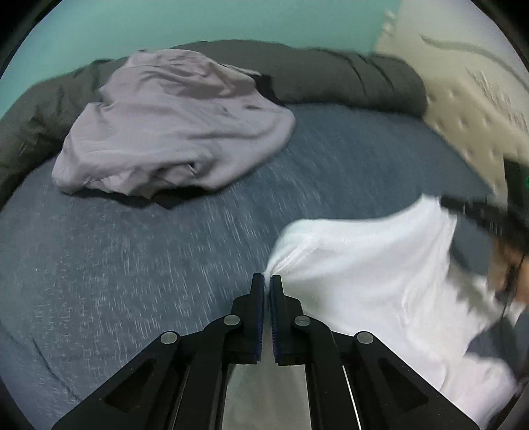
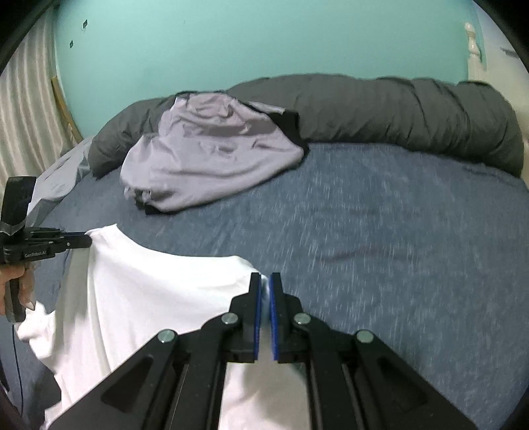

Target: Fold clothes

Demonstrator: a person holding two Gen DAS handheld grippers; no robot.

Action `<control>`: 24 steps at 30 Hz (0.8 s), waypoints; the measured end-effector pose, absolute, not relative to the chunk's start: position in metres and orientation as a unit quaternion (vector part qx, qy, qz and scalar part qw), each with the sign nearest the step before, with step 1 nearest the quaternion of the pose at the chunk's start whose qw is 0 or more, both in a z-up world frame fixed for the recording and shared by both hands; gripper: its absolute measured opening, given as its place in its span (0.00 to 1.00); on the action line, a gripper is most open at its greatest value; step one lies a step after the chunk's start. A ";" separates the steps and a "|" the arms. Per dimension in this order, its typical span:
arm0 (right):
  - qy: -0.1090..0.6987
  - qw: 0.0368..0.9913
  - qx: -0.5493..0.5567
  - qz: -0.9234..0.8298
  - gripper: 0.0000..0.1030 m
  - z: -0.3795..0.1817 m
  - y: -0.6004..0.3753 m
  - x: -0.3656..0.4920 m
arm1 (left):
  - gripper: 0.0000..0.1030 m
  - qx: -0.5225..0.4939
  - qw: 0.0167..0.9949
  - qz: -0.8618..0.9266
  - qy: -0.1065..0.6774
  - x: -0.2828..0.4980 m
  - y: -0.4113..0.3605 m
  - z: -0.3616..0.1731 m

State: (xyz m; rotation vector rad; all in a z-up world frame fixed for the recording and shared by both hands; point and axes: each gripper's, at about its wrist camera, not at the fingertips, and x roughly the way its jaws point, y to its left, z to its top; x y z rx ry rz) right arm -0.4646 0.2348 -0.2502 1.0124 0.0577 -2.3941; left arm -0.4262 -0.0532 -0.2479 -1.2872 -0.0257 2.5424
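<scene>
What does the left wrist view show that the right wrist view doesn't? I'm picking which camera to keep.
Only the left wrist view shows the cream headboard at right and the left tongs up close, shut on a seam of the white shirt. Only the right wrist view shows the curtain, a hand gripping the left tool, and the right tongs shut on the shirt's other corner. Both show the lilac garment, grey duvet, blue sheet and teal wall.
</scene>
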 end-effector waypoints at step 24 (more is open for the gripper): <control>0.101 0.175 0.409 -0.890 0.04 -0.313 0.196 -0.584 | 0.04 -0.474 0.068 0.878 0.028 -0.559 -0.035 -0.305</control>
